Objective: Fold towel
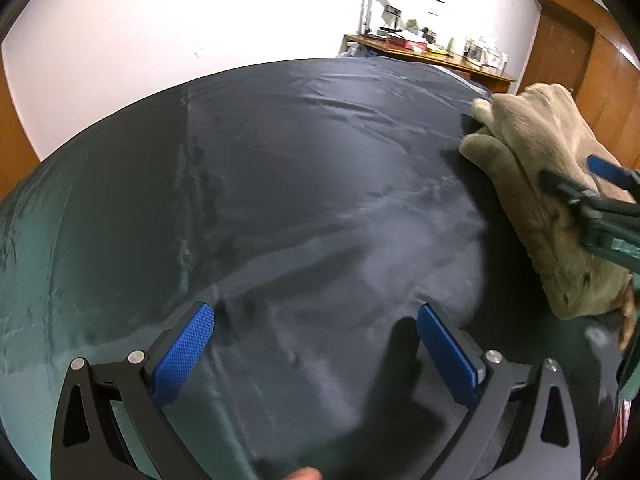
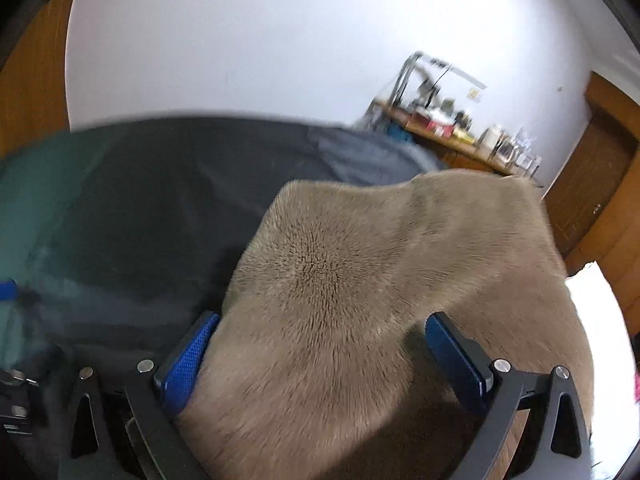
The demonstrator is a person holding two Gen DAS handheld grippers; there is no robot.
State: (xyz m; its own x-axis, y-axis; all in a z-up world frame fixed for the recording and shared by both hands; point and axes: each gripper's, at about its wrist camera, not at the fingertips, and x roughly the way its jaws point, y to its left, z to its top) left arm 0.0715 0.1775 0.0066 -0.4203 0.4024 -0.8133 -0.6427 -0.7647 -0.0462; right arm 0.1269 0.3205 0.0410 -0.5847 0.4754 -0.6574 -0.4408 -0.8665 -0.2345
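The plush beige towel point(image 2: 360, 280), bunched at the right edge of the dark-sheeted bed point(image 1: 280, 180), looked soft, light and floppy, best pinched at a corner; the left hand-held gripper point(image 1: 316, 320) stood open and empty, while the right hand-held gripper point(image 2: 320, 344) spread wide over the pile.

The left gripper point(image 1: 314, 344) was held at the bottom of its own view, its two blue-padded fingers point(image 1: 182, 354) spread wide with nothing between them. The right gripper point(image 2: 320, 360) was likewise seen with fingers parted at the bottom of its view. In the left view it point(image 1: 576, 184) appeared at the right edge, blurred.
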